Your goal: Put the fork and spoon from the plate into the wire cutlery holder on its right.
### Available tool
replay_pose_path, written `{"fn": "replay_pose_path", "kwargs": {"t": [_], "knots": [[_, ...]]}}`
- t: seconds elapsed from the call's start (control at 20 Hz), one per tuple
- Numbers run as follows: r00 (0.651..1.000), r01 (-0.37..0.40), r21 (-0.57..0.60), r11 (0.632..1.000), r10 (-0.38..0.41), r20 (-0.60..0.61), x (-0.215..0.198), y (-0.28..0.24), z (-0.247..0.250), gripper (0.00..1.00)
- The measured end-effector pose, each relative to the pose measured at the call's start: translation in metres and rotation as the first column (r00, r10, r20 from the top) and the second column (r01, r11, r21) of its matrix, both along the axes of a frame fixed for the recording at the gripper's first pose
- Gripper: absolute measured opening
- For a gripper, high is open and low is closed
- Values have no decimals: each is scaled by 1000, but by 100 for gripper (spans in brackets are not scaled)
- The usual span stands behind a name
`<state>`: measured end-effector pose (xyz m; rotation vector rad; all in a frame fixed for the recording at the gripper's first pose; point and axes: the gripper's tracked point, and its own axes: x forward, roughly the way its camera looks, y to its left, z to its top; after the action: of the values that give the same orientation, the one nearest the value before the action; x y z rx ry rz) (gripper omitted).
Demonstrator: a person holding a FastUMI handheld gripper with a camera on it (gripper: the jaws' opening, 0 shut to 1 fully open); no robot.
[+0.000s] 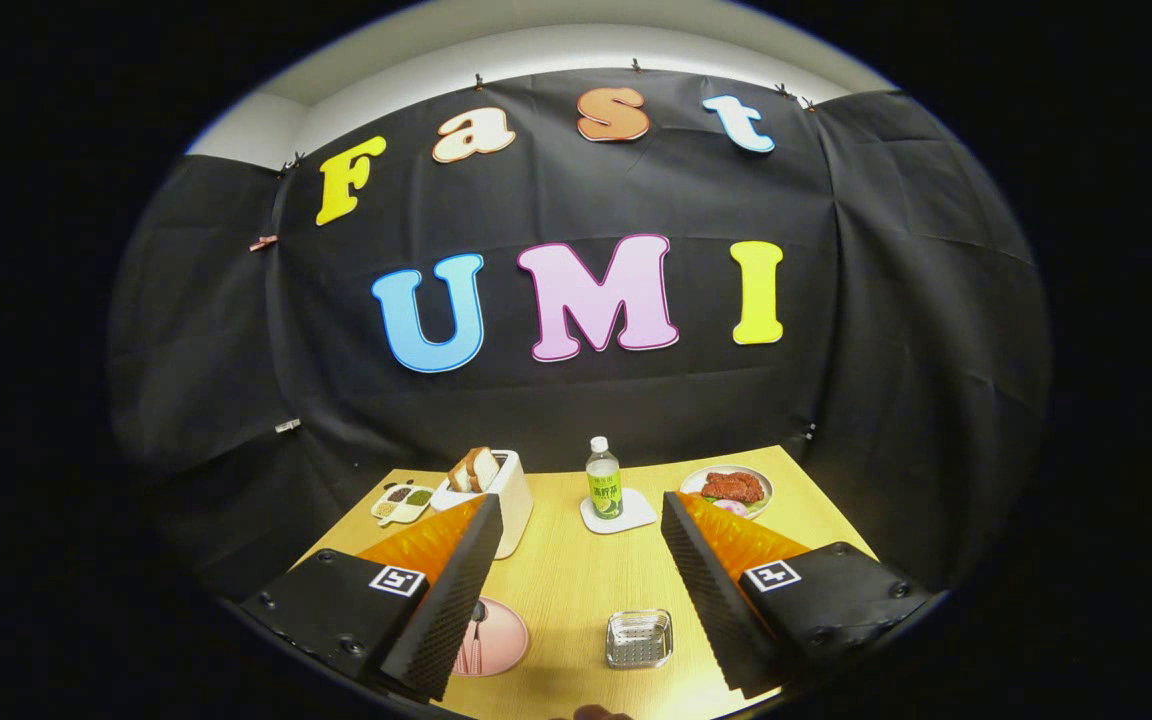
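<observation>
**Gripper held open above the table, cutlery on the plate**

The gripper hangs well above a wooden table, its two fingers spread wide with nothing between them. Far below, between the fingers, lie the task's things. The pink plate sits partly behind the left finger; on it rest the fork and spoon side by side — which is which is hard to tell at this size. Just to the plate's right, apart from it, stands the wire cutlery holder, seen from above as a small square basket with nothing visible in it.

Beyond the fingers, toward the black cloth wall, stand other things: a white toaster with slices of bread standing up in it, a small divided dish to its left, a green-labelled bottle upright on a white coaster, and a plate of red food further right. A fingertip — part of a person's hand — peeks in at the table's near edge.
</observation>
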<state>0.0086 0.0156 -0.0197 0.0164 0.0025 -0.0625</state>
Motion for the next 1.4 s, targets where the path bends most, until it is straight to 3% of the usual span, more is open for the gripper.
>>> {"fn": "replay_pose_path", "kwargs": {"t": [0.3,0.55,0.9,1.1,1.3,1.4], "knots": [[998,7,-8,1000,-8,-63,13,17,-32,99],[962,-67,-37,997,55,-269,31,51,-106,100],[826,-204,-66,977,136,-547,46,110,-211,100],[738,-248,-102,963,120,-664,59,126,-269,100],[684,-267,-138,954,87,-724,73,132,-308,100],[652,-270,-135,953,78,-754,77,132,-325,95]]}}
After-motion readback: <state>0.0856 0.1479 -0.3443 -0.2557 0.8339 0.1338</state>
